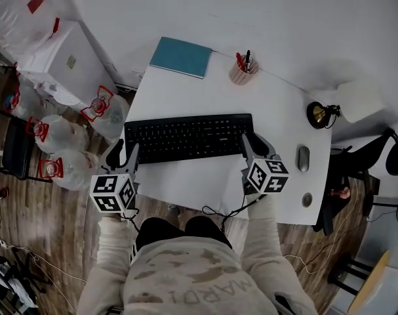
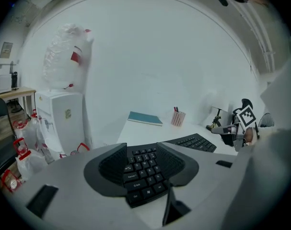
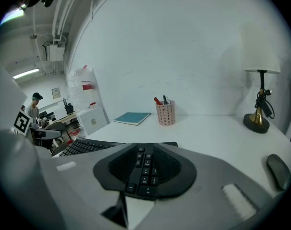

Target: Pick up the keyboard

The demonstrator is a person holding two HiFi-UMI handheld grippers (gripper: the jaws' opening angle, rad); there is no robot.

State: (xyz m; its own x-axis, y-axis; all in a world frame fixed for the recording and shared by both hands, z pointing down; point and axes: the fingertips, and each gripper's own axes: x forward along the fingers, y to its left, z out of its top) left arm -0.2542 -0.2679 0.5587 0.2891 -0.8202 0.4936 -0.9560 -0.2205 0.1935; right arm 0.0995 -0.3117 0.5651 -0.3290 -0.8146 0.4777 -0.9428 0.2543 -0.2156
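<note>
A black keyboard (image 1: 189, 136) lies flat on the white table (image 1: 277, 104), parallel to its front edge. My left gripper (image 1: 123, 156) is at the keyboard's left end, at the table's left edge. In the left gripper view my left gripper (image 2: 141, 148) stands open, and the keyboard's left end (image 2: 143, 174) shows between its dark pads. My right gripper (image 1: 254, 144) is over the keyboard's right end. In the right gripper view my right gripper (image 3: 145, 147) stands open too, with the end keys of the keyboard (image 3: 143, 169) in the gap between its jaws.
On the table stand a teal notebook (image 1: 181, 56) and a pen cup (image 1: 243, 71) at the back, a brass lamp (image 1: 323, 113) and a grey mouse (image 1: 303, 158) at the right. Water jugs (image 1: 67, 136) and a white cabinet (image 1: 61, 58) crowd the floor at the left.
</note>
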